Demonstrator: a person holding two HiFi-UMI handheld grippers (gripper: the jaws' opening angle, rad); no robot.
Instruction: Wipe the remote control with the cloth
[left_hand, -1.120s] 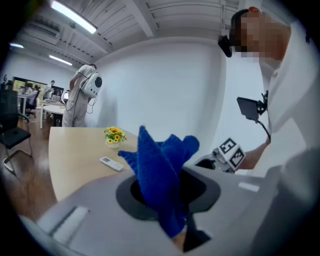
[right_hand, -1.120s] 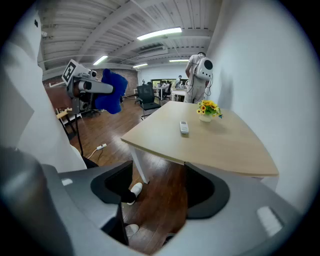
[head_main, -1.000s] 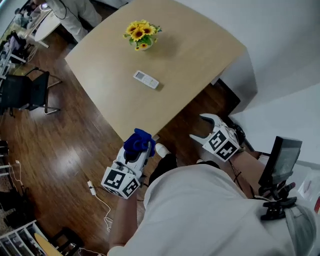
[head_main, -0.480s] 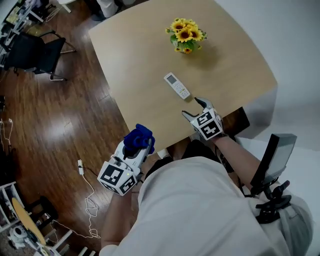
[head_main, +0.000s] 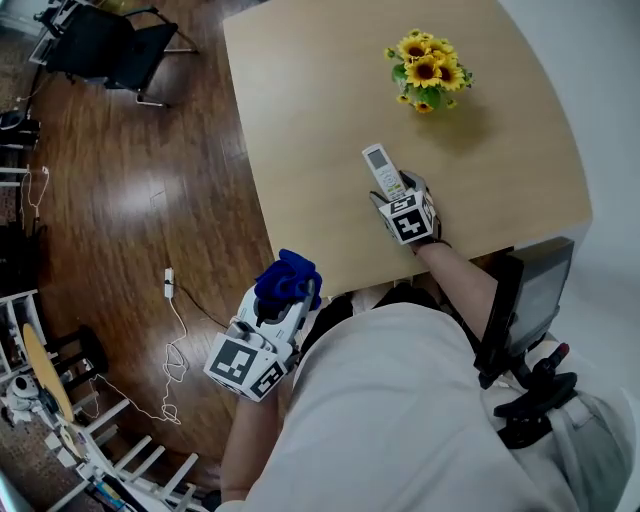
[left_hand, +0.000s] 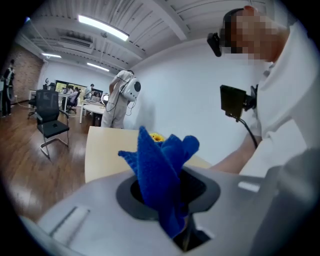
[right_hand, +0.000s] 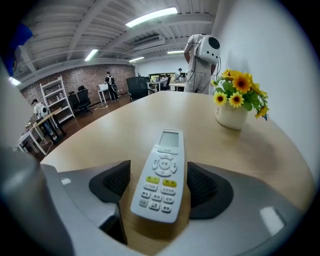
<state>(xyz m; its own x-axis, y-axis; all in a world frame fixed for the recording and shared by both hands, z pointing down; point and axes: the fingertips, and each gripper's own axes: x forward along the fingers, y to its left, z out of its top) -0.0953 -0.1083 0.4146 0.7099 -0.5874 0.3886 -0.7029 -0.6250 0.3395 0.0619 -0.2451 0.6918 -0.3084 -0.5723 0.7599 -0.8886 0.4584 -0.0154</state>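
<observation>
My right gripper (right_hand: 159, 184), jaws just opened wider, straddles the remote (head_main: 383, 170) unclamped; closing off-centre could skid it. Left gripper (left_hand: 167, 192) clamps the cloth (left_hand: 159, 160).

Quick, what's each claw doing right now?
Left gripper: closed on a crumpled blue cloth.
Right gripper: open, jaws just opened wider around a white plastic remote control.

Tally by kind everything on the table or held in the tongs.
remote: 1
cloth: 1
flower pot: 1
Total: 3
</observation>
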